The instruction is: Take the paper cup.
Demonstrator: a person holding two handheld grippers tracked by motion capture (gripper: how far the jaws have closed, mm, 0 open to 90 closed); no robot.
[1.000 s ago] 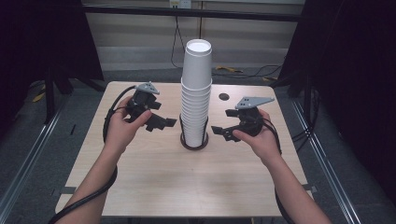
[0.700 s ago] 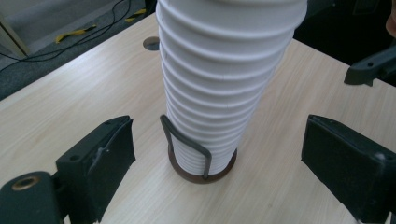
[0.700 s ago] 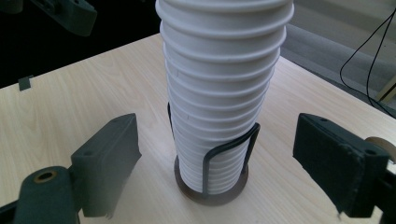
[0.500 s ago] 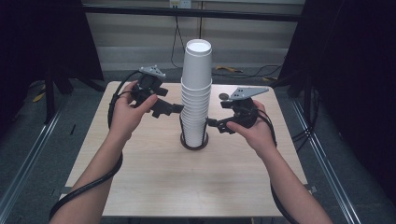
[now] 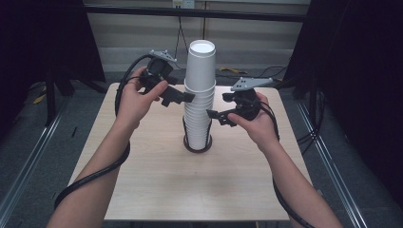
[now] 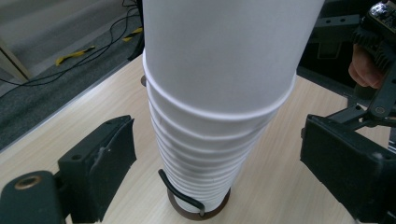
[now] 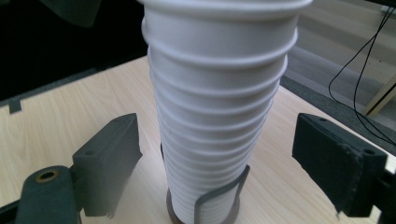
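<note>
While we are bringing the left gripper (image 5: 186,97) and the right gripper (image 5: 213,115) to the stack of white cups (image 5: 198,95) in its holder (image 5: 197,145) mid-table, both are standing wide, holding nothing. Next, we judge, one is steadying the stack and the other lifting the top cup.

Even overhead light on the counter (image 5: 157,190), soft shadows, no glare. Room edges go black. Close views: cup stack (image 6: 224,93) slightly soft, near claw edges blurred.
</note>
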